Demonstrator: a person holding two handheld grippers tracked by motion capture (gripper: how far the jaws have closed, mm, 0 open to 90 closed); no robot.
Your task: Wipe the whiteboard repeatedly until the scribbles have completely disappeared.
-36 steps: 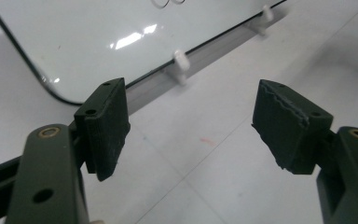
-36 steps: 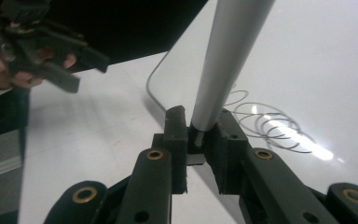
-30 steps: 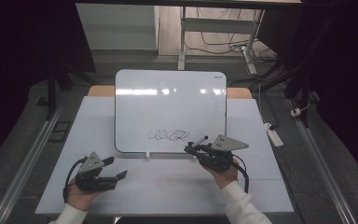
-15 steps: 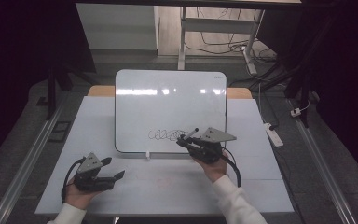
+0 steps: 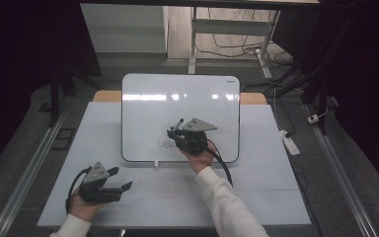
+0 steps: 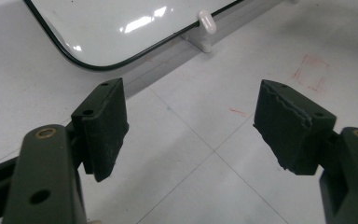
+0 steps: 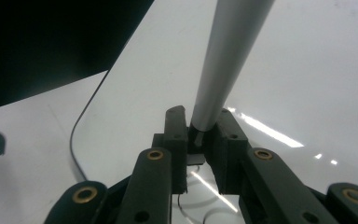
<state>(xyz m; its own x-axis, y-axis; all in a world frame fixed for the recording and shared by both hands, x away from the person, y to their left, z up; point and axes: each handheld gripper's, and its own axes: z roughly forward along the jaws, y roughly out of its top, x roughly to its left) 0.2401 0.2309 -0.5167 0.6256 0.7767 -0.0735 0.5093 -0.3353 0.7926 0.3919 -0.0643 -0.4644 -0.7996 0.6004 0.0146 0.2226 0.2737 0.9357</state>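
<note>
White-grey plastic is what we are gripping: the marker is sitting pinched low on its barrel between the nearly closed jaws of the right gripper, over the lower middle of the whiteboard, just right of the looped scribble. The left gripper is resting on the table near the board's lower left corner, its jaws spread wide and holding nothing. We are judging the step in hand to be drawing the line along the board. To do it well, we are keeping the squeeze firm so the smooth barrel is not twisting in the pads, pressing only lightly so the board is not sliding on the table, and moving the whole hand evenly rather than pivoting the wrist, so the loops are staying even in size. In the high view the marker's long axis is running from the jaws up and away from us toward the board's far edge, tilted rather than upright or flat, with its dark free end raised. The lower end is hidden under the jaws, so we cannot tell whether it is touching the surface.
</note>
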